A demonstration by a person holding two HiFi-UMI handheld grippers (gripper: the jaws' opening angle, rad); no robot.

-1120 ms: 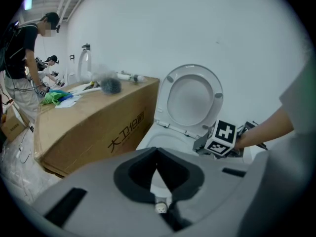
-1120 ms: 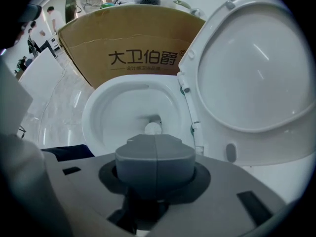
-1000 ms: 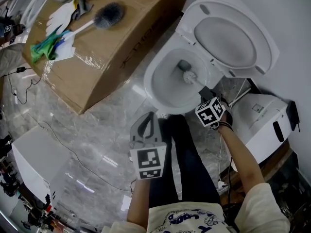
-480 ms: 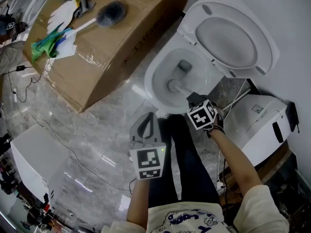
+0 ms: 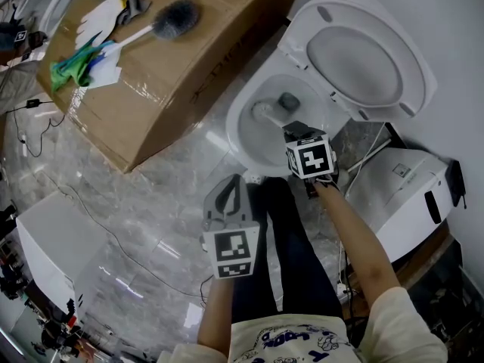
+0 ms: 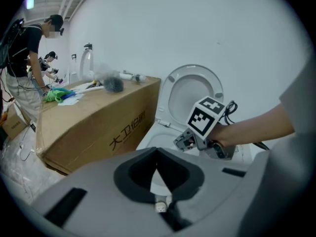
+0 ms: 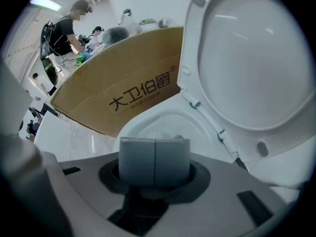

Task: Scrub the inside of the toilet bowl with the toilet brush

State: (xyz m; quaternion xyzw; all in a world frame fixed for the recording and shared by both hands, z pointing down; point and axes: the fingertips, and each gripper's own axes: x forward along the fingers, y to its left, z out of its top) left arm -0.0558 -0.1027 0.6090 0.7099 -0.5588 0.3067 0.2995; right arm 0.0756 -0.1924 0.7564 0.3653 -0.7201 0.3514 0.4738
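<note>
The right gripper (image 5: 293, 132) is closed tightly on the handle of the white toilet brush (image 5: 265, 112), whose head sits inside the white ceramic toilet bowl (image 5: 243, 144); the left gripper (image 5: 231, 187) is closed and empty. I think a hard stroke may twist the thin handle loose, or splash over the rim
</note>
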